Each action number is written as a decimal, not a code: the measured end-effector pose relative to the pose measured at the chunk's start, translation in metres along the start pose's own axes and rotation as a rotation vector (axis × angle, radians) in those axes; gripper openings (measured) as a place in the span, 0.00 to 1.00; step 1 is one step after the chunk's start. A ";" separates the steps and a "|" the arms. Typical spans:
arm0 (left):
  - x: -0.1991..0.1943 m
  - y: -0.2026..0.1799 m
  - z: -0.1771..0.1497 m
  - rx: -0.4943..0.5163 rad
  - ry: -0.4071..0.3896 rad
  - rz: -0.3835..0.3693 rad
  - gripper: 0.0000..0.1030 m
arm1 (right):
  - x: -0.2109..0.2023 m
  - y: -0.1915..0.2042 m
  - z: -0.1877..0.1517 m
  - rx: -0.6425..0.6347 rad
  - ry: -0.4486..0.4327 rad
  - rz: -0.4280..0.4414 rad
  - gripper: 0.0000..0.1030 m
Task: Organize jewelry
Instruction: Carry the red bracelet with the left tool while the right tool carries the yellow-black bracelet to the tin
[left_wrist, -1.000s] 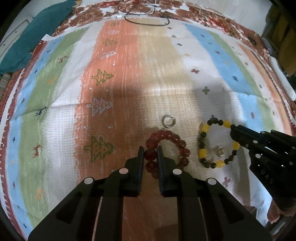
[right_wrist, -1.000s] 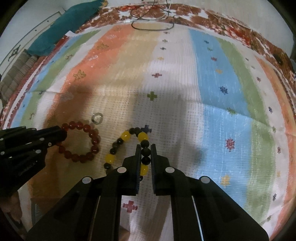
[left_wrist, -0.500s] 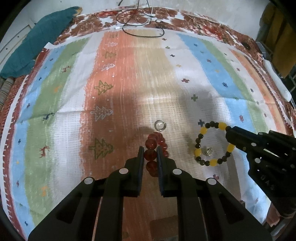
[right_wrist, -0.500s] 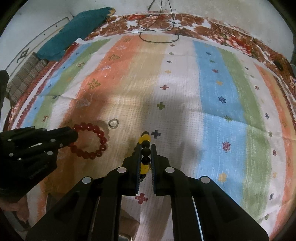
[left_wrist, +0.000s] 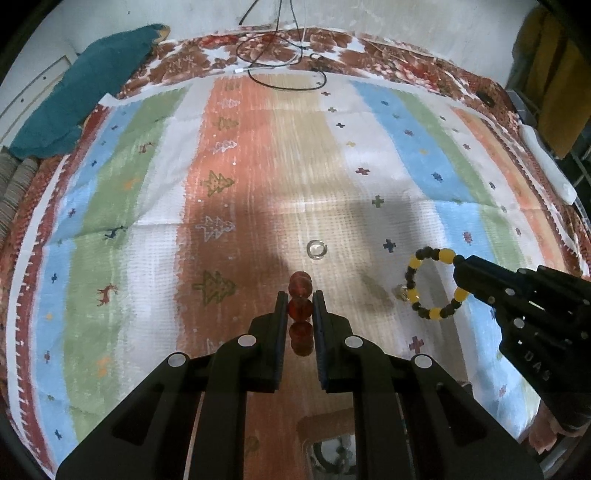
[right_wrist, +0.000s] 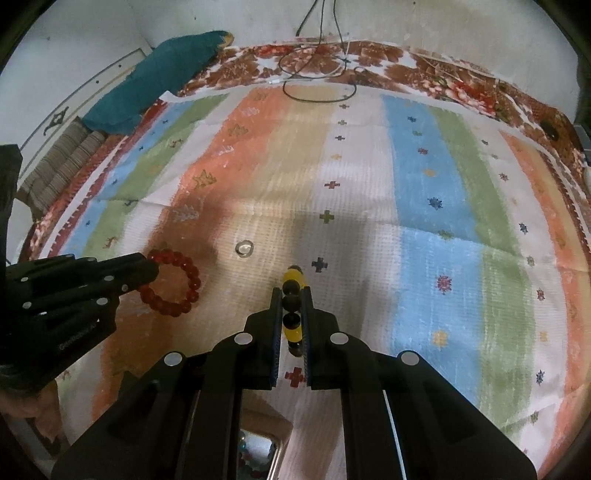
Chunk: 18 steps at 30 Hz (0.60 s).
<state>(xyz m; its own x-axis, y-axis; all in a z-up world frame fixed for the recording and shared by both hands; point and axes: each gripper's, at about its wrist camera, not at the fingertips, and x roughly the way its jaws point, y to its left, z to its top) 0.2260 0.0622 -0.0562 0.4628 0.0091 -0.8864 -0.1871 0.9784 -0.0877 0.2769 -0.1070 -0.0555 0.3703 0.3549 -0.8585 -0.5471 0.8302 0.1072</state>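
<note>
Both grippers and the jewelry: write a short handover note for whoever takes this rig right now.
Left gripper: shut on the red bead bracelet, held above the striped cloth.
Right gripper: shut on the yellow and black bead bracelet, also held above it.
Small ring: lying on the cloth, beyond both grippers.
Done: both bracelets picked up.
Left: put both bracelets away, then fetch the ring.
</note>
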 end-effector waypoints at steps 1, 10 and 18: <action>-0.002 -0.001 -0.001 0.005 -0.003 0.002 0.12 | -0.001 0.000 -0.001 0.004 -0.001 0.001 0.10; -0.023 -0.003 -0.006 0.007 -0.031 -0.002 0.12 | -0.018 0.006 -0.007 -0.012 -0.028 -0.011 0.10; -0.042 -0.008 -0.015 0.012 -0.063 -0.026 0.12 | -0.039 0.009 -0.016 -0.021 -0.059 -0.011 0.10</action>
<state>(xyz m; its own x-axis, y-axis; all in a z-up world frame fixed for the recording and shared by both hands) 0.1946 0.0505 -0.0248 0.5208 -0.0037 -0.8537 -0.1645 0.9808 -0.1046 0.2457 -0.1200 -0.0288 0.4199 0.3709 -0.8283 -0.5581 0.8252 0.0866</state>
